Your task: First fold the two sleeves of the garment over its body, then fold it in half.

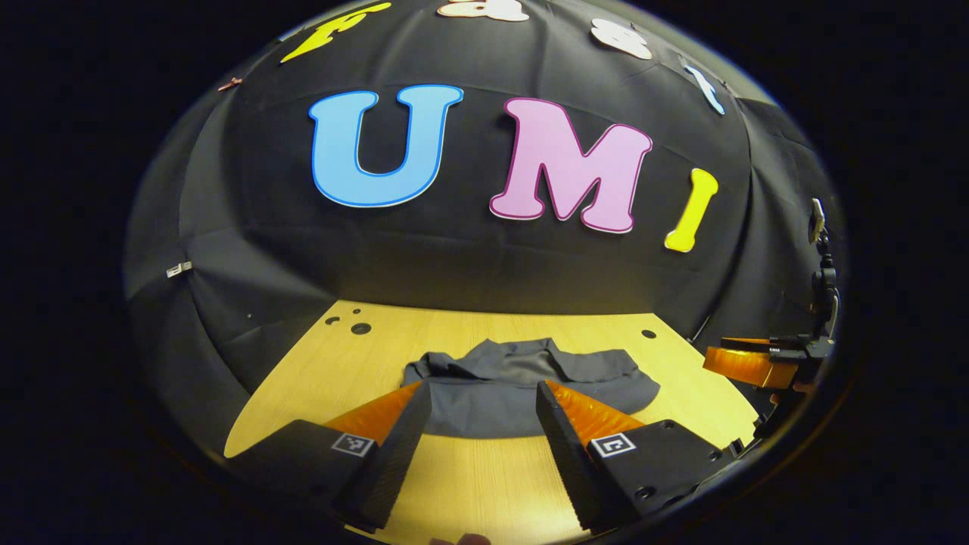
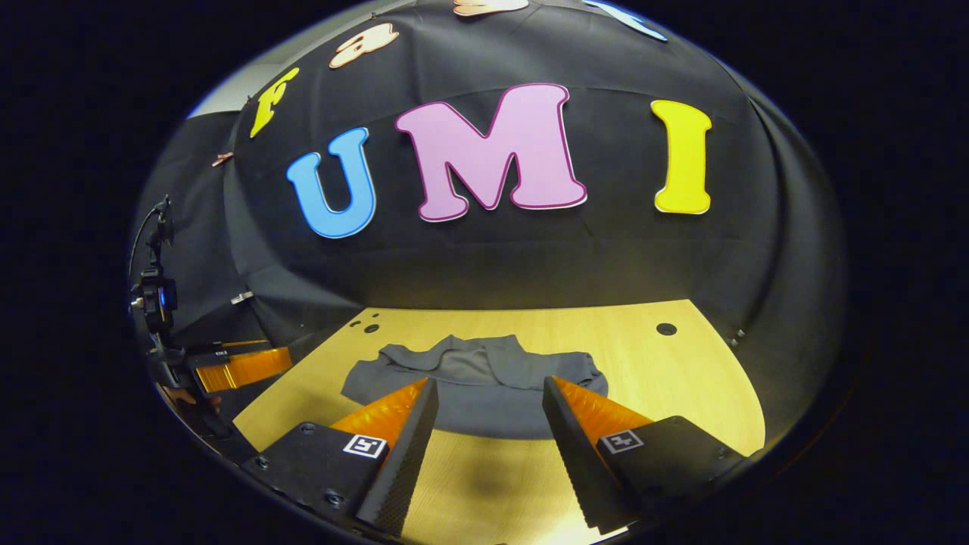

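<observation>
Grey, collared garment (image 1: 522,386) lies on the wooden table (image 1: 484,484) at twelve o'clock of both grippers, long axis crosswise; left gripper (image 1: 484,412) and right gripper (image 2: 490,409) gape wide, holding nothing, equally near.

A light wooden table (image 1: 484,484) with a few dark round holes near its far corners carries a single dark grey garment (image 1: 522,386). The garment lies on the tabletop just ahead of the left gripper's (image 1: 484,405) spread fingers, collar away from it. In the right gripper view it lies likewise ahead of the right gripper (image 2: 490,401).
</observation>
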